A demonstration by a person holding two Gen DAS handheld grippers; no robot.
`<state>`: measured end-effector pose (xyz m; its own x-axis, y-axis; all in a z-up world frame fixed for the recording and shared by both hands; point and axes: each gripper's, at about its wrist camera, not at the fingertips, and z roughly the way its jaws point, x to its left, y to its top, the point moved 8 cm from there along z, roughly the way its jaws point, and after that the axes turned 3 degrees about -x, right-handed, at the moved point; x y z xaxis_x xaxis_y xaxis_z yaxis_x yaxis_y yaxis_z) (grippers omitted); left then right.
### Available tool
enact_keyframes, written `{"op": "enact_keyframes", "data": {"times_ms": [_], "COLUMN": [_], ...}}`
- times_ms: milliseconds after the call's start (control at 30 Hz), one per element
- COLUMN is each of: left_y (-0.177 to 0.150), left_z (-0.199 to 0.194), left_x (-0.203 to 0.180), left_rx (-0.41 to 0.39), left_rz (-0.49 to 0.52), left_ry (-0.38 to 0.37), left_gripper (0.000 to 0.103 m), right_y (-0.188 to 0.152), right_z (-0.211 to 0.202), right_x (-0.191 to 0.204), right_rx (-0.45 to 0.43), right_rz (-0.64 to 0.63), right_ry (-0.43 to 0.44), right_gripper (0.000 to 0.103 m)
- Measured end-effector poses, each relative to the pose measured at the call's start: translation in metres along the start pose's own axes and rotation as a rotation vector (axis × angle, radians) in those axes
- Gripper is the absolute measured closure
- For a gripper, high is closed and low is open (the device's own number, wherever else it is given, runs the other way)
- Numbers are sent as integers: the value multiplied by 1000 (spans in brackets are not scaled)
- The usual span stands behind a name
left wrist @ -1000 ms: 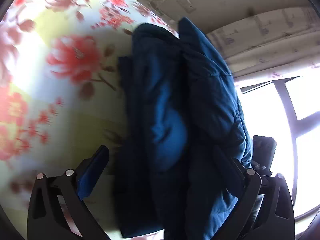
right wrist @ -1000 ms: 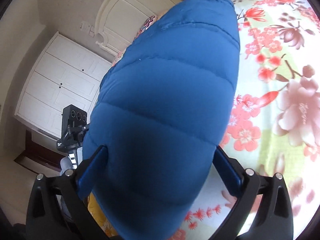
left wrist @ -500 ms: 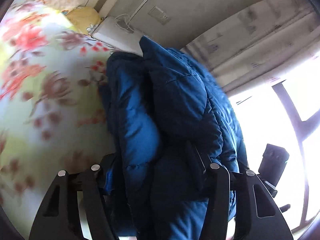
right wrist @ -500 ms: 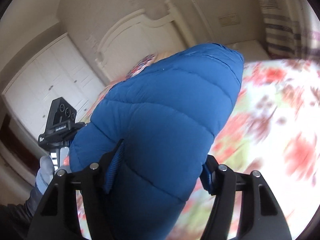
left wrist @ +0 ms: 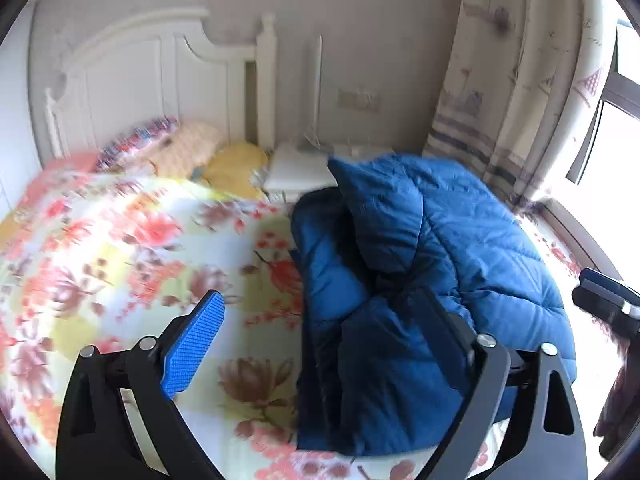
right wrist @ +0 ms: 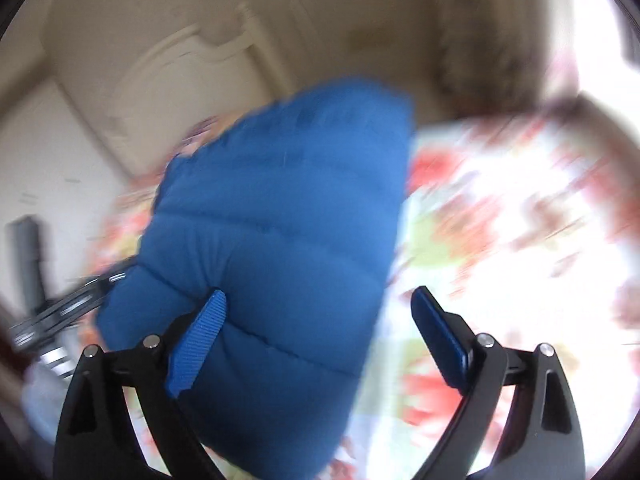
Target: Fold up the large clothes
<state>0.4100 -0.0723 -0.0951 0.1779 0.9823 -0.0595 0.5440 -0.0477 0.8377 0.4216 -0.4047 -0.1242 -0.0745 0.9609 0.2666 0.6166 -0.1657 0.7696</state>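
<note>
While both sets of fingers spread apart, I'm looking down at the jacket point(left wrist: 420, 264) lying bunched on the bed point(left wrist: 132, 248). My left gripper point(left wrist: 324, 332) is opening, fingers wide; its left blue pad point(left wrist: 192, 346) hangs over bare floral cover, clear of the cloth, and the right finger sits in front of the jacket's dark folds, too dim there for me to tell whether it touches. Nothing is pinched. From this view the jacket lies ahead and to the right of the fingers, a folded flap standing up at its far end, near the white nightstand point(left wrist: 296, 168). Pillows point(left wrist: 188, 150) sit far ahead, against the headboard point(left wrist: 160, 76). At the right edge I catch a bit of the other gripper.

Over to the right gripper point(right wrist: 320, 320): opening too, fingers wide, picture badly smeared. The jacket's quilted blue bulk fills the space ahead and between them, leaning toward the left pad point(right wrist: 198, 338). The right pad stands off over the cover. No squeeze that I can see.
</note>
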Motion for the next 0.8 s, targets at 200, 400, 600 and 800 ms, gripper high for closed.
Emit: {"op": "enact_keyframes", "data": {"times_ms": [200, 400, 600, 800], "left_y": [4, 8, 17, 9], "left_z": [-29, -65, -112, -138], "left_x": [-8, -26, -46, -49], "left_rx": [-35, -103, -183, -207], "left_rz": [31, 67, 82, 85], "left_ry": [39, 35, 21, 188], "left_gripper": [9, 7, 4, 4], "right_y": [-41, -61, -43, -32], "right_z": [16, -32, -140, -212], "right_x": [64, 83, 113, 117], "right_rx": [100, 26, -220, -450], "right_rz": [-302, -226, -258, -222], "right_ry": [-103, -80, -108, -230], "right_gripper": [3, 3, 3, 2]}}
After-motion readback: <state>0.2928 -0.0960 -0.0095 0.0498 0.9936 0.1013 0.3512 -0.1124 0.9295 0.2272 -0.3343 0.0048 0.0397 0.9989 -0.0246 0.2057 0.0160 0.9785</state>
